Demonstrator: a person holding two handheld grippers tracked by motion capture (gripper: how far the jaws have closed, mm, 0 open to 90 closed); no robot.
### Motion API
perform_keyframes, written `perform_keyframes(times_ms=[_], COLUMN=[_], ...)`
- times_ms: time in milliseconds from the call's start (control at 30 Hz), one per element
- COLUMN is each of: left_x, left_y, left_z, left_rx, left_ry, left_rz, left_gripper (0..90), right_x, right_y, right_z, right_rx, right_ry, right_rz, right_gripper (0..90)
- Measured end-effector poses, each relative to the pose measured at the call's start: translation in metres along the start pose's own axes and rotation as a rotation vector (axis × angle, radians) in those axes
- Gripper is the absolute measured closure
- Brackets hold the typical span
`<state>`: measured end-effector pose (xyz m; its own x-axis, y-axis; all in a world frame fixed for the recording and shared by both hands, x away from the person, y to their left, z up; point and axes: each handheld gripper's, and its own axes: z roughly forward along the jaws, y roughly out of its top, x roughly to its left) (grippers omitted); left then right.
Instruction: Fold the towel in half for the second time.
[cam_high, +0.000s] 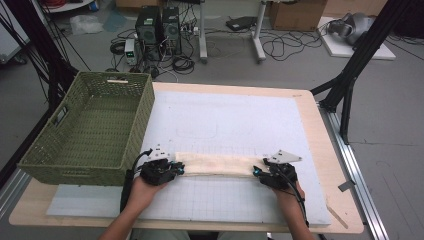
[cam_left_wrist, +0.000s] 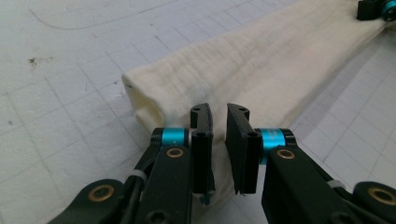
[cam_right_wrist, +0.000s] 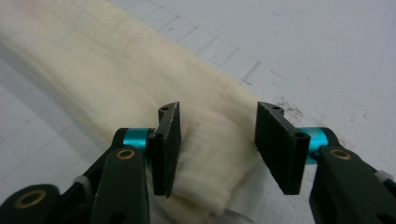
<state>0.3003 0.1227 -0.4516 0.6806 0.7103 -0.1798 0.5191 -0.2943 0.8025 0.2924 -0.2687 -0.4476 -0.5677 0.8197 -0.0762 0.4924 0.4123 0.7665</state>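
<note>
Although nearly closed, keeps a narrow slit between the jaws of the left gripper (cam_left_wrist: 218, 123). Poised at the rounded left end of the cream cloth (cam_left_wrist: 261, 65), with the fold's near edge under and between the black pads. Cannot tell whether the pads actually pinch the fabric or merely straddle it.

Seen from the high view: same left gripper (cam_high: 179, 167) at the cloth's left end, carried by the left hand (cam_high: 142, 192), cable trailing back toward the counter's near edge. Right gripper (cam_high: 256, 172) at the opposite end, carried by the right hand (cam_high: 287, 195), grey three-cornered plate on top.

In the right gripper view, jaws of the right gripper (cam_right_wrist: 218, 116) spread well apart, astride the bunched right end of the cloth (cam_right_wrist: 93, 60). Inner face of one pad just against the fabric, the other pad standing clear of it. Nothing clamped.

Cloth (cam_high: 217, 164) folded into a long narrow band, lying flat and crosswise on the white gridded mat (cam_high: 225, 120), in the near half of the counter (cam_high: 320, 130), stretched between the two grippers.

Green woven basket (cam_high: 145, 115) at the counter's left side, near the left gripper, apart from the cloth.
</note>
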Motion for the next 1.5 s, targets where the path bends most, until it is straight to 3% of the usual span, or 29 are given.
perform_keyframes(times_ms=[67,267,333,400,467,500,567,633,700,833,900,967,1000,1067,1167,1233,1500], left_x=[-0.001,-0.002,-0.002,-0.003,-0.003,-0.002,0.001,0.002,0.003,0.001,0.001,0.001,0.001,0.000,0.001,0.001,0.000], left_y=[0.000,-0.001,-0.001,0.005,0.007,0.013,0.017,0.018,0.016,0.010,0.008,0.006,0.006,0.006,0.006,0.005,0.005], left_z=[0.000,-0.001,-0.002,-0.005,-0.007,-0.012,-0.012,-0.010,-0.002,0.004,0.006,0.007,0.007,0.007,0.006,0.006,0.005], left_rx=[0.002,-0.001,-0.010,-0.057,-0.085,-0.139,-0.167,-0.167,-0.108,-0.042,-0.020,-0.006,-0.005,0.000,0.003,0.002,-0.003], left_ry=[0.009,0.010,0.002,-0.016,-0.017,-0.022,-0.027,-0.023,-0.018,0.004,0.014,0.022,0.025,0.032,0.037,0.042,0.047], left_rz=[0.012,0.017,0.017,0.017,0.020,0.016,0.011,0.006,0.013,0.025,0.032,0.032,0.032,0.037,0.037,0.035,0.039], left_gripper=[79.8,79.7,73.6,64.7,61.8,60.3,59.7,60.7,64.7,70.9,72.4,73.0,73.4,73.7,74.5,75.6,75.1], right_x=[-0.004,-0.004,-0.005,-0.004,-0.004,-0.004,-0.005,-0.005,-0.006,-0.009,-0.010,-0.008,-0.006,-0.002,-0.003,-0.008,-0.015], right_y=[-0.003,-0.004,-0.004,-0.003,-0.003,-0.003,-0.003,-0.003,-0.002,0.002,0.006,0.008,0.008,0.006,0.000,-0.003,-0.008], right_z=[-0.001,-0.001,-0.002,-0.003,-0.003,-0.003,-0.002,-0.002,-0.004,-0.014,-0.021,-0.023,-0.022,-0.013,-0.004,-0.006,-0.015], right_rx=[-0.002,-0.005,-0.009,-0.010,-0.016,-0.016,-0.012,-0.008,-0.012,-0.090,-0.144,-0.173,-0.151,-0.080,-0.016,-0.017,-0.033], right_ry=[0.006,-0.005,0.010,0.021,0.031,0.030,0.030,0.029,0.032,0.042,0.051,0.096,0.116,0.118,0.112,0.110,0.108], right_rz=[0.023,0.017,0.025,0.019,0.020,0.016,0.013,0.024,0.036,0.061,0.069,0.054,0.034,-0.002,-0.017,0.007,0.028], right_gripper=[47.2,45.0,44.1,43.2,42.7,42.5,41.5,40.0,38.9,40.5,48.4,64.1,70.2,73.2,72.0,70.5,63.0])
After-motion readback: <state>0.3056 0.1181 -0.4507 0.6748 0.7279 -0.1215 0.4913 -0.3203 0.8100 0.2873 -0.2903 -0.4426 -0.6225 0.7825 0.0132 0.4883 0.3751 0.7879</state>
